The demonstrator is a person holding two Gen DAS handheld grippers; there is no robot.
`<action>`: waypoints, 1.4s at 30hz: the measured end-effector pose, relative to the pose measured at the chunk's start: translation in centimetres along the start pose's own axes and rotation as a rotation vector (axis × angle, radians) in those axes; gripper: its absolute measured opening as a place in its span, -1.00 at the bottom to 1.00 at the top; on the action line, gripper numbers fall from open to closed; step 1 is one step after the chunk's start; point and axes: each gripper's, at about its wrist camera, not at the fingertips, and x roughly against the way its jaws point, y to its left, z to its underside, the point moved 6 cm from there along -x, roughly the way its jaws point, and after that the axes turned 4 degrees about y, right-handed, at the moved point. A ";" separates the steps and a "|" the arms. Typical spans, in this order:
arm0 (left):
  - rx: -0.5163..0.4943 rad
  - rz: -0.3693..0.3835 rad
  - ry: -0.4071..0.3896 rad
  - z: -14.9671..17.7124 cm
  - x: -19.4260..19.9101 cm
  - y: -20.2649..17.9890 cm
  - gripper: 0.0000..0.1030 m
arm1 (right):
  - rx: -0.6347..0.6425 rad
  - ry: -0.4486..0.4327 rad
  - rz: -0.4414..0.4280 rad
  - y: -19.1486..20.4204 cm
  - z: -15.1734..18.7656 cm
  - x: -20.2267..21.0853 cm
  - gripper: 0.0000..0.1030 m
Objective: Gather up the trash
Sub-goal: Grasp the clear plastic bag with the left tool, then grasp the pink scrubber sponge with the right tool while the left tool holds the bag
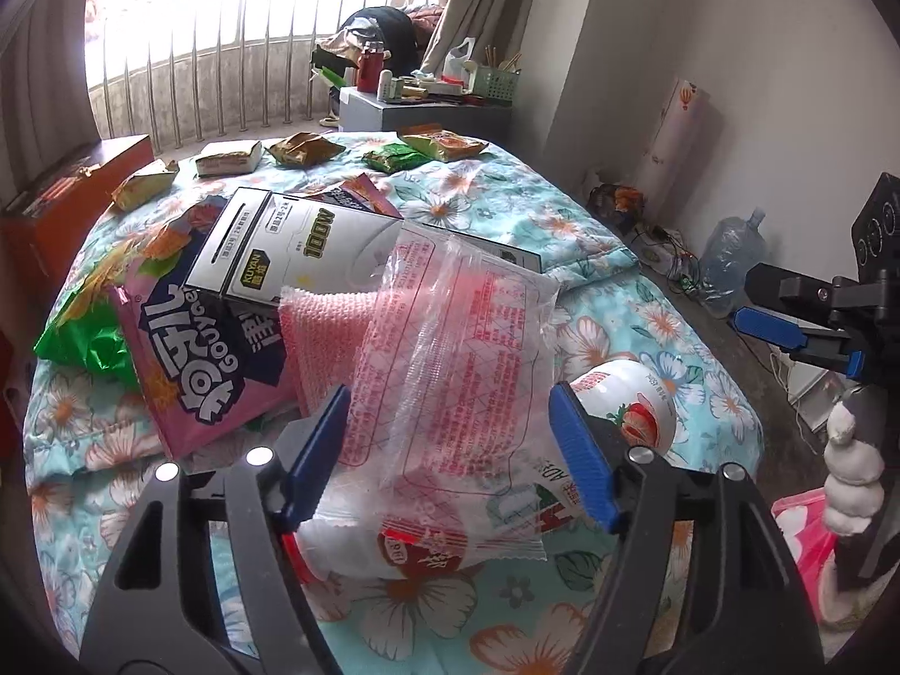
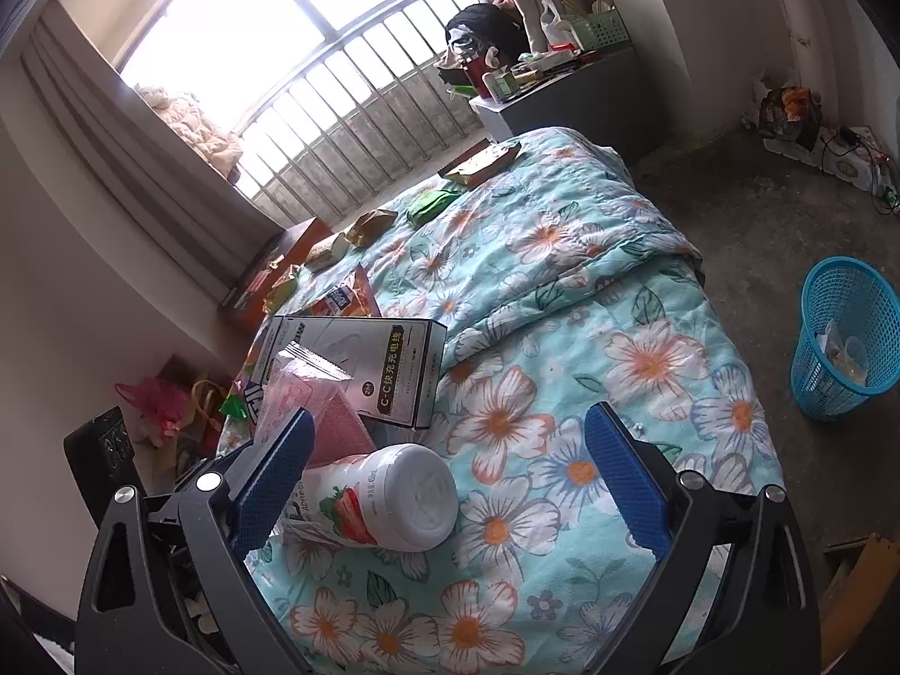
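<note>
Your left gripper has its jaws apart, a clear plastic bag lying between them at lower centre of the frame. Your right gripper is also spread wide, jaws either side of a white strawberry bottle lying on the floral quilt. A white box sits just above. The blue basket stands at right, on the floor.

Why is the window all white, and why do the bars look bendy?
In the left wrist view, daylight washes out the window to plain white; the fisheye lens bends its railing into an arc. In the right wrist view the window glares too, and the bed bulges round.
</note>
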 end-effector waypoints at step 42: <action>0.237 0.023 -0.143 2.7 5.8 9.5 -0.35 | 0.772 0.447 -0.105 15.3 -0.1 -13.5 0.31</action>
